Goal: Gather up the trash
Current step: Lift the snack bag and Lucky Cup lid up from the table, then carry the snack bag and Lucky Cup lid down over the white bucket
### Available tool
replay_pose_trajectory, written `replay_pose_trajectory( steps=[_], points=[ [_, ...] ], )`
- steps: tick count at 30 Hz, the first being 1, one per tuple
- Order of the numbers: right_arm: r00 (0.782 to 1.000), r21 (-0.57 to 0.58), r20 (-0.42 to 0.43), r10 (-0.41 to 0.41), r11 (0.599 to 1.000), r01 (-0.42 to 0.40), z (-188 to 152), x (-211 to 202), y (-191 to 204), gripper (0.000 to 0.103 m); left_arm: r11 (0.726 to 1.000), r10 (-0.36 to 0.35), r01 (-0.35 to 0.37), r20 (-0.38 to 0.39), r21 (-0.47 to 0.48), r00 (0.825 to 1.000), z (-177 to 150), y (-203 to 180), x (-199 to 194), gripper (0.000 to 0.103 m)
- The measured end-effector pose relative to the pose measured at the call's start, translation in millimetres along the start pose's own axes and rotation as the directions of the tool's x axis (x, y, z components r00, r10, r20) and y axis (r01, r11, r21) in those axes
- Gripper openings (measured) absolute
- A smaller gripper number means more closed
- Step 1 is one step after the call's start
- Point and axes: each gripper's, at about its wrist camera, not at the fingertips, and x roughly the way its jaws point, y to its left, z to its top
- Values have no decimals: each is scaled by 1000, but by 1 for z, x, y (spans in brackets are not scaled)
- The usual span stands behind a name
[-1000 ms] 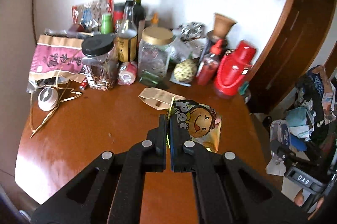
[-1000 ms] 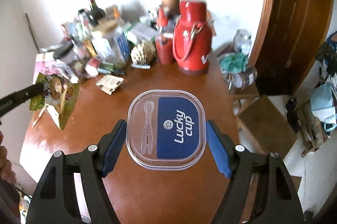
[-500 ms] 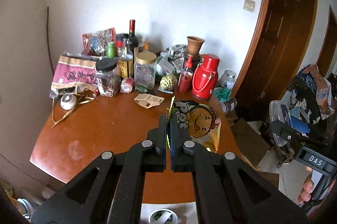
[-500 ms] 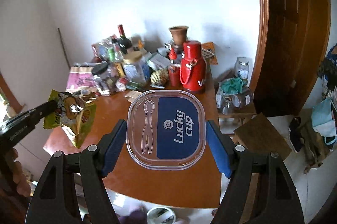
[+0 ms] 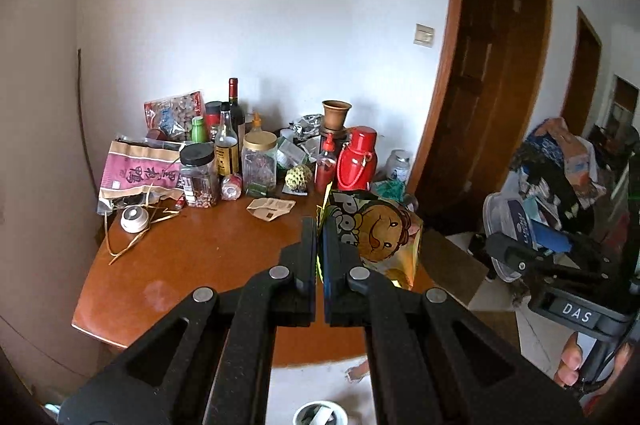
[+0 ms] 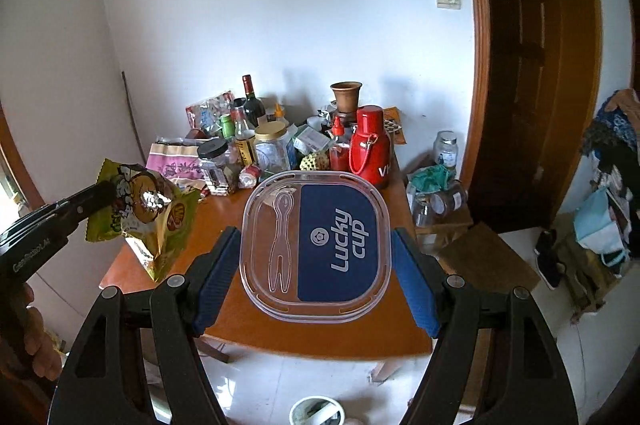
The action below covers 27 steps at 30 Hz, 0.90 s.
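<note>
The snack bag (image 5: 376, 237) hangs in the air above the near edge of the wooden table (image 5: 192, 257), pinched at its left edge by the left gripper (image 5: 319, 249), whose two fingers are pressed almost together on the foil. In the right wrist view the same bag (image 6: 148, 213) dangles crumpled from that gripper's tip (image 6: 105, 193) at the left, lifted clear of the table top (image 6: 224, 221). The plastic lid (image 6: 316, 245), clear with a blue "Lucky cup" label and a moulded fork, is held flat and upright-facing between the blue pads of the right gripper (image 6: 316, 257); the fingers stand wide apart and clamp the lid by its left and right rims. It too is off the table, above the near edge. From the left wrist view the right gripper (image 5: 516, 245) shows at the far right with the lid (image 5: 508, 225) seen edge-on, and a hand (image 5: 576, 361) grips its handle below. Both tools point toward the back wall, roughly level. Along the table's far side stand a red flask (image 5: 357, 161), jars (image 5: 260, 161), bottles (image 5: 230, 141) and a pink paper bag (image 5: 140, 173). On the floor below, a white bin (image 6: 316, 411) sits near the table
</note>
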Motion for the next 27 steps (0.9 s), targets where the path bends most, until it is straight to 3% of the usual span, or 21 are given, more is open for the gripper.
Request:
replay_pose_trajectory(
  steps=[6,14,20,27],
  points=[
    [1000,32,5,-26,999,26,-34,-34,40,72,999,-35,35,-10,23,999,-32,29,-47,1],
    [998,61,-52,-44,997,47,-86,-67,82,73,997,-74,76,-65,26,995,-78,59,-90,1],
    [990,84,-128,-59,994,70,-113,-71,90,73,995,-92,97,-145,24,985,-105,67,-93,1],
    [973,114,-220,-66,989,93,-141,-58,73,73,996,-83,88,-242,8,967,-136,68,-77,1]
  ],
)
